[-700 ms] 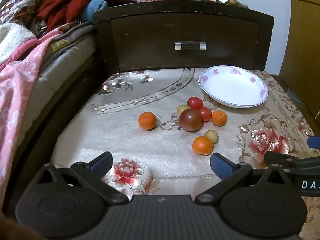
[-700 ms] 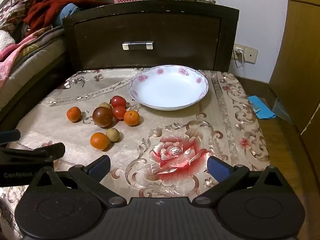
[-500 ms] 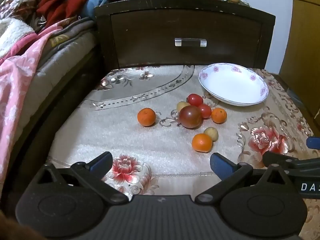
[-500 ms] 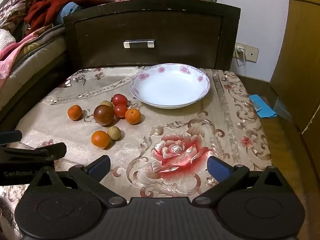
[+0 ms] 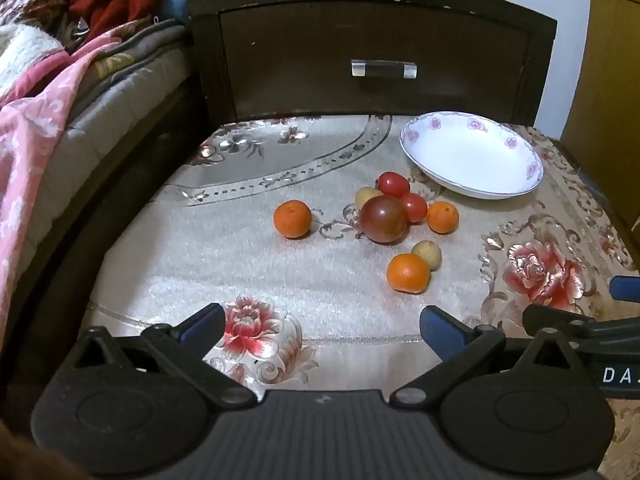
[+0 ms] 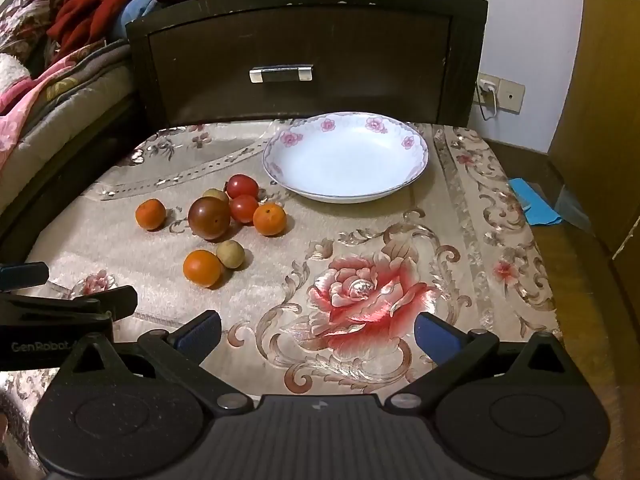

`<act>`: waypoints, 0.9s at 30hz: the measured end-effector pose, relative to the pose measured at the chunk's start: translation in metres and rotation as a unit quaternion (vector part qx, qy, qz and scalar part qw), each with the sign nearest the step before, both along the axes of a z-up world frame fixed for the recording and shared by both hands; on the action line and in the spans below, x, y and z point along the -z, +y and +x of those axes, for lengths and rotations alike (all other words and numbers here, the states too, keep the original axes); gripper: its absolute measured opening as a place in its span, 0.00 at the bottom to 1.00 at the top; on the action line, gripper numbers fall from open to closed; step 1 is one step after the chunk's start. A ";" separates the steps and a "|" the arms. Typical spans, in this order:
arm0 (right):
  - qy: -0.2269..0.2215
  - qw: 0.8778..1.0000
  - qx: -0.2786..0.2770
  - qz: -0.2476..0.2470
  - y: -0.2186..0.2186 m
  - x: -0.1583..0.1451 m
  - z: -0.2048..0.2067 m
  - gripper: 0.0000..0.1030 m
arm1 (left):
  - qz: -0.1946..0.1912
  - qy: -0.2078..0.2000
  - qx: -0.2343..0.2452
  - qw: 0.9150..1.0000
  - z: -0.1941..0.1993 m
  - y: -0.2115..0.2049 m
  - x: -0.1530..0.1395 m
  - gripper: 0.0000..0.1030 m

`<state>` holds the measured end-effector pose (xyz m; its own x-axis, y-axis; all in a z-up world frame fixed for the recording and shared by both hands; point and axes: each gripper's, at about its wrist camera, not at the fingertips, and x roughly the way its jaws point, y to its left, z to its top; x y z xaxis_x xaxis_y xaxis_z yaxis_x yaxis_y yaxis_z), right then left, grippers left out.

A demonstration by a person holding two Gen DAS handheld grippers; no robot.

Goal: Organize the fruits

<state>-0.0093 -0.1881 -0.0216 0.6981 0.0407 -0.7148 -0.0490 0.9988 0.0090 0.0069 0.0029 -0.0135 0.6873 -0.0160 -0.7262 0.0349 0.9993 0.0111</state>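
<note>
Several fruits lie on a floral cloth: a dark tomato point(image 5: 383, 219) point(image 6: 209, 217), two red cherry tomatoes point(image 5: 394, 185) point(image 6: 241, 186), three small oranges point(image 5: 292, 218) point(image 5: 408, 273) point(image 6: 269, 219), and two small tan fruits point(image 5: 427, 255) point(image 6: 230, 254). An empty white bowl point(image 5: 472, 155) point(image 6: 346, 157) with pink flowers sits behind them to the right. My left gripper point(image 5: 320, 326) is open and empty at the near edge, short of the fruits. My right gripper point(image 6: 318, 330) is open and empty over the large rose pattern, right of the fruits.
A dark wooden drawer front point(image 5: 376, 54) with a metal handle point(image 6: 281, 73) stands behind the cloth. A bed with pink and red blankets point(image 5: 36, 92) lies to the left. A wall socket point(image 6: 500, 94) and a blue item point(image 6: 534, 206) on the floor are at right.
Both grippers have moved slightly forward toward the fruits and bowl. Both stay open and empty; no fruit has moved.
</note>
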 end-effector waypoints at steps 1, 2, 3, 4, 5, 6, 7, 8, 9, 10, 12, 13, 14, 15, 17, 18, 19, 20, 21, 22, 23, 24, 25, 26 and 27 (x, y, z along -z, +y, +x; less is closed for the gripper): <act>0.002 1.000 0.000 0.001 0.000 0.001 0.000 0.93 | 0.000 0.001 0.000 1.000 0.000 0.000 0.000 1.00; 0.004 1.000 0.000 0.003 0.000 0.001 0.001 0.93 | 0.001 0.002 -0.001 1.000 0.001 0.000 0.001 1.00; 0.005 1.000 0.000 0.004 0.000 0.002 0.002 0.93 | 0.001 0.003 -0.001 1.000 0.001 0.000 0.001 1.00; 0.007 1.000 0.000 0.005 -0.001 0.002 0.002 0.93 | 0.001 0.003 -0.001 1.000 0.001 0.000 0.002 1.00; 0.008 1.000 -0.001 0.006 -0.002 0.003 0.003 0.93 | 0.002 0.003 -0.001 1.000 0.001 -0.001 0.002 1.00; 0.009 1.000 -0.001 0.006 -0.002 0.003 0.003 0.93 | 0.002 0.003 -0.001 1.000 0.001 -0.001 0.003 1.00; 0.009 1.000 -0.001 0.007 -0.002 0.004 0.003 0.93 | 0.002 0.004 -0.001 1.000 0.001 -0.001 0.003 1.00; 0.010 1.000 -0.001 0.007 -0.001 0.004 0.003 0.93 | 0.002 0.005 -0.002 1.000 0.001 0.000 0.003 1.00; 0.010 1.000 -0.002 0.008 -0.001 0.004 0.003 0.93 | 0.002 0.007 -0.002 1.000 0.002 0.000 0.003 1.00; 0.011 1.000 -0.002 0.008 -0.001 0.004 0.004 0.93 | 0.002 0.008 -0.002 1.000 0.003 0.000 0.004 1.00; 0.012 1.000 -0.002 0.009 -0.001 0.005 0.004 0.93 | 0.002 0.011 -0.003 1.000 0.004 -0.001 0.004 1.00; 0.014 1.000 -0.003 0.009 -0.001 0.006 0.004 0.93 | 0.003 0.012 -0.003 1.000 0.004 -0.001 0.005 1.00; 0.014 1.000 -0.003 0.010 -0.002 0.006 0.005 0.93 | 0.003 0.011 -0.003 1.000 0.003 -0.001 0.005 1.00; 0.015 1.000 -0.003 0.010 -0.001 0.006 0.005 0.93 | 0.004 0.011 -0.003 1.000 0.003 -0.001 0.005 1.00; 0.016 1.000 -0.003 0.011 -0.001 0.007 0.005 0.93 | 0.004 0.011 -0.003 1.000 0.003 -0.001 0.005 1.00; 0.016 1.000 -0.003 0.011 -0.001 0.007 0.005 0.93 | 0.005 0.011 -0.003 1.000 0.003 -0.001 0.005 1.00; 0.016 1.000 -0.003 0.012 -0.001 0.007 0.006 0.93 | 0.004 0.012 -0.003 1.000 0.003 -0.001 0.005 1.00; 0.016 1.000 -0.003 0.012 -0.001 0.007 0.005 0.93 | 0.005 0.012 -0.003 1.000 0.003 -0.001 0.006 1.00; 0.017 1.000 -0.004 0.012 -0.001 0.008 0.005 0.93 | 0.005 0.014 -0.003 1.000 0.003 -0.001 0.006 1.00; 0.017 1.000 -0.004 0.013 -0.001 0.008 0.005 0.93 | 0.006 0.015 -0.004 1.000 0.004 -0.001 0.007 1.00; 0.018 1.000 -0.006 0.014 -0.001 0.008 0.006 0.92 | 0.007 0.015 -0.004 1.000 0.004 -0.001 0.007 1.00; 0.019 1.000 -0.006 0.014 0.000 0.009 0.006 0.92 | 0.008 0.016 -0.004 1.000 0.005 -0.002 0.007 1.00; 0.019 1.000 -0.007 0.014 0.000 0.009 0.006 0.92 | 0.008 0.016 -0.005 1.000 0.005 -0.002 0.007 1.00; 0.020 1.000 -0.007 0.014 0.000 0.009 0.007 0.92 | 0.009 0.016 -0.005 1.000 0.005 -0.002 0.007 1.00; 0.020 1.000 -0.007 0.015 0.000 0.010 0.007 0.92 | 0.009 0.015 -0.005 1.000 0.004 -0.002 0.007 1.00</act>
